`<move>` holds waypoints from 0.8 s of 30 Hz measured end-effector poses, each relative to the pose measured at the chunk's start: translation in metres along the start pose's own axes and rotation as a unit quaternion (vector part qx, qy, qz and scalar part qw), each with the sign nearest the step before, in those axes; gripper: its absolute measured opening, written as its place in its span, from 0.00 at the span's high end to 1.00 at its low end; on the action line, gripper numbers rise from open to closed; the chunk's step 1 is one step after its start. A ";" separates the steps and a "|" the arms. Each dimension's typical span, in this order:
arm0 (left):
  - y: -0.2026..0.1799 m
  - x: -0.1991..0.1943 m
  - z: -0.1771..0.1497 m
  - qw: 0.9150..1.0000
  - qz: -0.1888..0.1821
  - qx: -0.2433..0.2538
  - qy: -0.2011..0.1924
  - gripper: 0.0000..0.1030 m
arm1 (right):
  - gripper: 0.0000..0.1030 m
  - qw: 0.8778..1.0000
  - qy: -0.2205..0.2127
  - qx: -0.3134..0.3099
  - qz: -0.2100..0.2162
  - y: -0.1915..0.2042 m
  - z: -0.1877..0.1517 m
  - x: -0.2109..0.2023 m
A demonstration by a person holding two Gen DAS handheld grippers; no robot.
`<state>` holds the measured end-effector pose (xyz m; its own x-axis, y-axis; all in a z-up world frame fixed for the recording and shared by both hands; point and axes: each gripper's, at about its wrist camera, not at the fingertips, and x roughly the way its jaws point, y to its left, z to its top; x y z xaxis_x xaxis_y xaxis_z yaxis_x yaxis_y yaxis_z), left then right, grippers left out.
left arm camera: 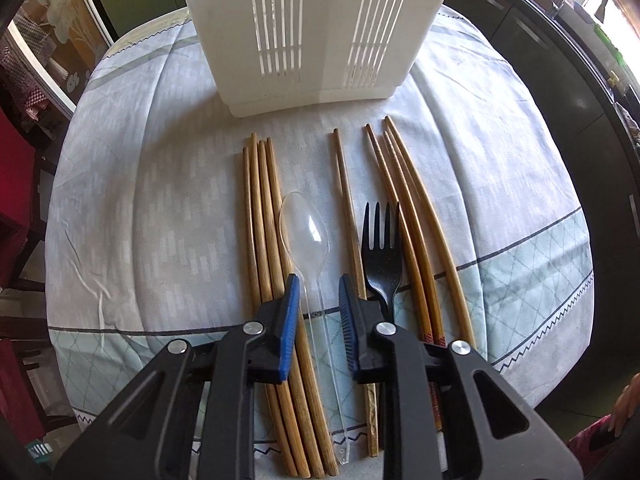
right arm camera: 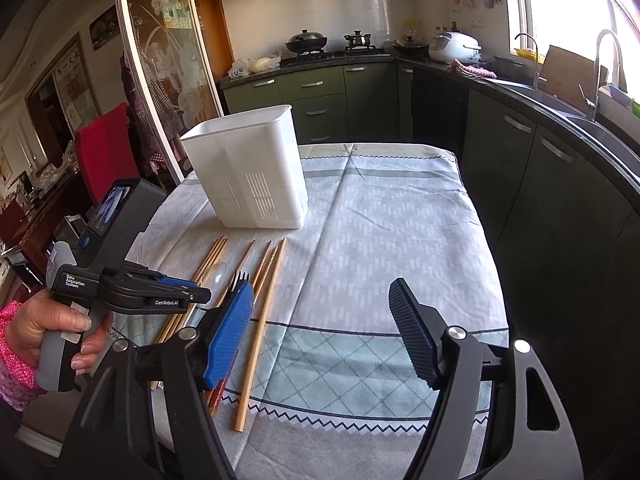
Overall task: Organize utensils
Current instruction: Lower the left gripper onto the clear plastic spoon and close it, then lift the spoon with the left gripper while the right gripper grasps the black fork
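Left gripper (left arm camera: 319,300) is straddling the spoon (left arm camera: 306,224), pads spread; bin (left arm camera: 308,32) at twelve. Right gripper (right arm camera: 324,328) is gaping over bare cloth (right arm camera: 380,240).

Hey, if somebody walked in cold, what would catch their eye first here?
Probably the tall white slotted bin at the table's far end, with brown chopsticks fanned out before it. Next, the left tool open, straddling a clear plastic spoon beside a black fork.
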<state>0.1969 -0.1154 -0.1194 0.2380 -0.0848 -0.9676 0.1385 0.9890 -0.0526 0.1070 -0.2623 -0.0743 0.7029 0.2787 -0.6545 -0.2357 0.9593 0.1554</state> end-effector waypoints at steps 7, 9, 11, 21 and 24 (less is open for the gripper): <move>-0.005 0.011 0.003 1.000 0.010 0.004 0.007 0.87 | 0.32 1.000 -0.002 -0.002 0.005 0.003 0.001 -0.001; -0.007 0.013 0.005 1.000 0.012 0.004 0.007 0.87 | 0.31 1.000 -0.002 -0.004 0.007 0.005 0.000 -0.001; -0.006 0.014 0.006 1.000 0.015 0.003 0.004 0.88 | 0.31 1.000 -0.002 -0.005 0.008 0.006 0.001 -0.001; 0.006 -0.025 0.001 0.998 -0.026 -0.009 -0.050 0.92 | 0.19 0.999 0.033 -0.005 0.041 0.014 0.006 0.010; 0.017 -0.056 -0.003 0.996 -0.030 -0.011 -0.088 0.92 | 0.20 0.997 0.061 -0.021 0.046 0.029 0.008 0.022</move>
<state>0.1835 -0.0939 -0.0670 0.3947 -0.1622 -0.9044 0.1366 0.9837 -0.1168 0.1209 -0.2279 -0.0786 0.5903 0.3563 -0.7243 -0.3256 0.9262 0.1902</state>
